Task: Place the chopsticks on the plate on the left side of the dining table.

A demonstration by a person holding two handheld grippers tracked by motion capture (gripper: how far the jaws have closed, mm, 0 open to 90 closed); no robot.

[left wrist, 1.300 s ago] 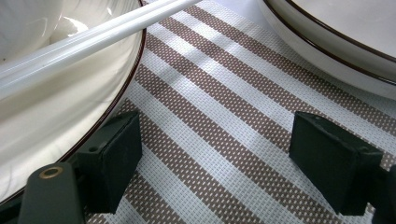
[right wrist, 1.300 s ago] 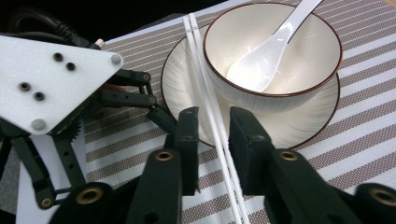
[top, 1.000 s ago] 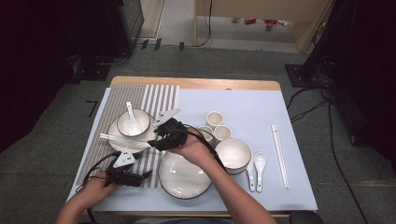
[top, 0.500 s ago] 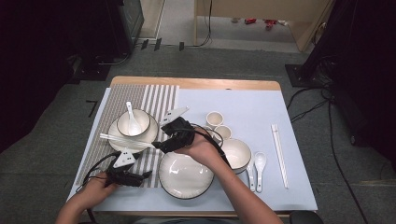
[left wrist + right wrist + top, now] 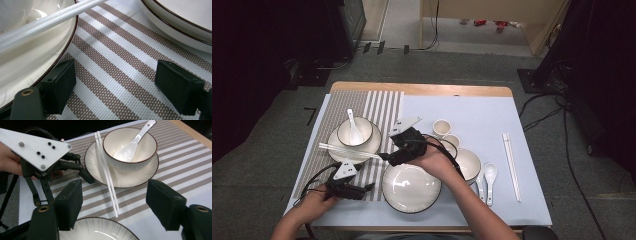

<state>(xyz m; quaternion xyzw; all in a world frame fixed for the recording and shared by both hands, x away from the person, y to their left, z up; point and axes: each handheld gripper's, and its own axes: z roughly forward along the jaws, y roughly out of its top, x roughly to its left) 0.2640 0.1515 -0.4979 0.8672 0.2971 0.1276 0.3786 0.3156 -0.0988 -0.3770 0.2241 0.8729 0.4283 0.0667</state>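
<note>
Both pairs of jaws are spread wide and hold nothing. The left gripper [image 5: 349, 189] rests low on the striped mat [image 5: 120, 75], near the plate [image 5: 341, 147]. The right gripper [image 5: 115, 205] hovers above the chopsticks' [image 5: 107, 173] near ends, over the large bowl [image 5: 411, 187].
</note>
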